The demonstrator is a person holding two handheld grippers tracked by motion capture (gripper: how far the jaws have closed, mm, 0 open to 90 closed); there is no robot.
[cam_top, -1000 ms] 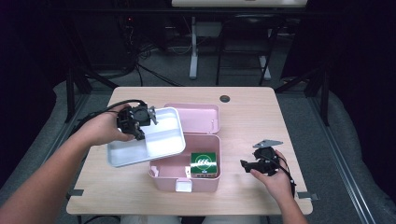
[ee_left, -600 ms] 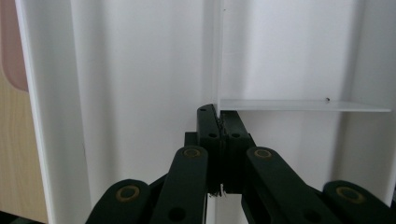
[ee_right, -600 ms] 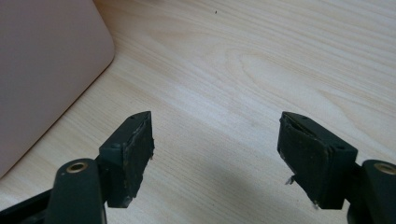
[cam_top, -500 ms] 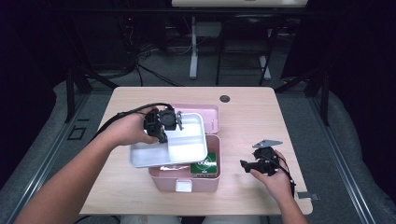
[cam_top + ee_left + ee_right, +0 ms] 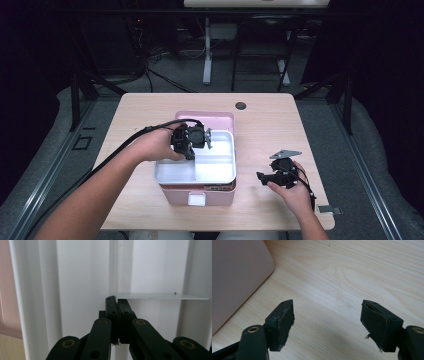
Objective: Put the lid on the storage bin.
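Observation:
A white divided tray (image 5: 215, 167) sits level on top of the pink box (image 5: 197, 194), whose lid (image 5: 212, 118) stands open behind it. My left gripper (image 5: 191, 149) is at the tray's left rear, shut on the tray. In the left gripper view the gripper (image 5: 117, 302) pinches an inner divider wall of the tray (image 5: 82, 287). My right gripper (image 5: 270, 176) rests low over the table to the right of the box, open with nothing between its fingers. In the right gripper view this gripper (image 5: 327, 315) hovers over bare wood, with the pink box wall (image 5: 234, 275) to the left.
The wooden table (image 5: 140, 115) has a small black round grommet (image 5: 241, 106) near its far edge. Cables trail from both grippers. Dark floor and a desk's legs lie beyond the table.
The left gripper carried the white tray to the right and down onto the pink box, covering the green item inside. The right gripper stayed put.

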